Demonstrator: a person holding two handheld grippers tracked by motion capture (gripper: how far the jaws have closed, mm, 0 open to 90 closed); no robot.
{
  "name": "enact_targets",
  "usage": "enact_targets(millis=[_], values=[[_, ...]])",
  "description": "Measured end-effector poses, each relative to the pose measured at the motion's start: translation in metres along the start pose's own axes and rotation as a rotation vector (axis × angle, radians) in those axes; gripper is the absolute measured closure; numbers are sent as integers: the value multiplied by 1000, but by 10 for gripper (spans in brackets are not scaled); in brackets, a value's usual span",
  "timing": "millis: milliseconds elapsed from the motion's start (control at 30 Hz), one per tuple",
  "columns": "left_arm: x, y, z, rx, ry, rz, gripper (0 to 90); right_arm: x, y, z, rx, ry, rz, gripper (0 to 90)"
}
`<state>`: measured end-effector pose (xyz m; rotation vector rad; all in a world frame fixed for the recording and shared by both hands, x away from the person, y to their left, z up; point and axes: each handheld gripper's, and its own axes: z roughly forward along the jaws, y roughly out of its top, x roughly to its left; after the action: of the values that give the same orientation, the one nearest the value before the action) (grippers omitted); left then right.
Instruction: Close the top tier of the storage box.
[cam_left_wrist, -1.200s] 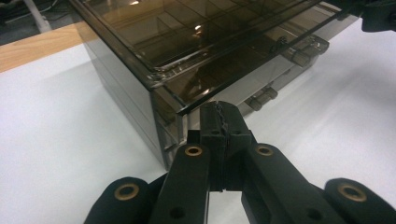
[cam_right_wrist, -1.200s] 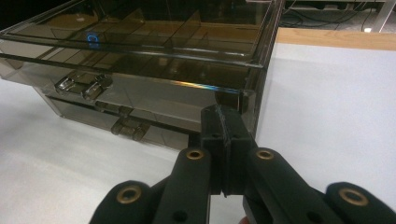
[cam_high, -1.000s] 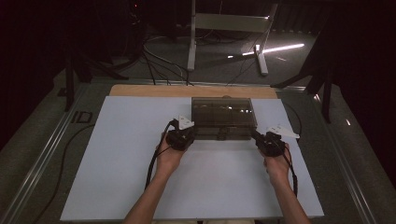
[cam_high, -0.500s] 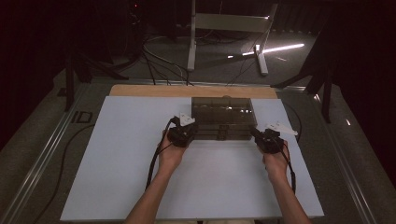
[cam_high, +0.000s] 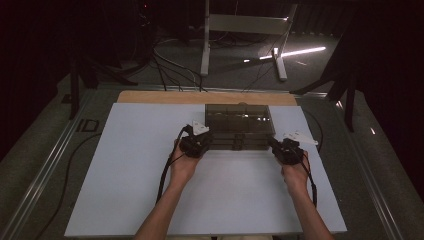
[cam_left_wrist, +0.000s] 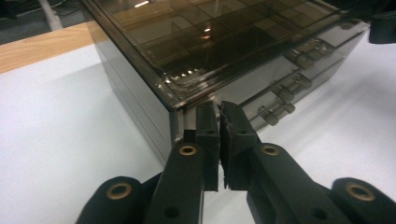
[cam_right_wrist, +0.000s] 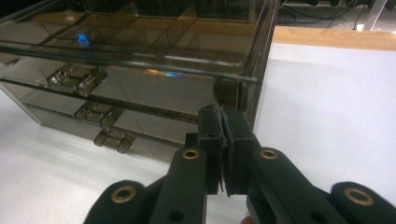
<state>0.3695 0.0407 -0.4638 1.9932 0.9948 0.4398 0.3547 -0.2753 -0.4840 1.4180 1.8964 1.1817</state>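
Observation:
A smoky see-through drawer box (cam_high: 240, 119) stands at the far middle of the white tabletop (cam_high: 125, 180), its drawer fronts facing me. My left gripper (cam_high: 207, 143) sits at the box's front left corner (cam_left_wrist: 180, 100). In the left gripper view its fingertips (cam_left_wrist: 219, 108) are all but together; the jaws have just been opening a crack, with nothing between them. My right gripper (cam_high: 274, 144) sits at the front right corner. In the right gripper view its tips (cam_right_wrist: 221, 112) are shut on nothing, just short of the box (cam_right_wrist: 140, 56). Small drawer handles (cam_right_wrist: 74, 78) line the front.
A wooden strip (cam_high: 160, 96) edges the table's far side behind the box. Cables (cam_high: 165, 172) trail from both grippers over the tabletop. A metal stand (cam_high: 205, 40) and floor cables lie beyond the table. Bare white surface spreads left, right and near me.

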Motion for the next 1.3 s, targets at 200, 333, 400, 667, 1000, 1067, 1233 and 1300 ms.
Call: enact_targets(millis=[200, 333, 400, 667, 1000, 1067, 1233, 1300], values=[[-4, 2, -15, -41, -32, 35, 765, 3, -3, -6, -11, 41, -37, 618], [-3, 3, -25, -71, -44, 38, 671, 6, -3, -11, -29, 53, -53, 434], [-3, 3, -28, -81, -42, 37, 618, 6, -2, -12, -30, 62, -49, 377], [5, 3, -41, -123, -48, 0, 426, 13, 0, -18, -41, 83, -63, 165], [7, -2, -60, -166, -12, -29, 59, 17, -1, -25, -42, 99, -56, 117], [9, -2, -66, -176, -11, -35, 33, 17, 0, -26, -44, 97, -54, 111], [10, -6, -82, -206, -20, -50, 7, 16, -1, -34, -60, 90, -59, 78], [11, -7, -85, -214, -17, -47, 6, 16, -1, -36, -61, 88, -60, 76]])
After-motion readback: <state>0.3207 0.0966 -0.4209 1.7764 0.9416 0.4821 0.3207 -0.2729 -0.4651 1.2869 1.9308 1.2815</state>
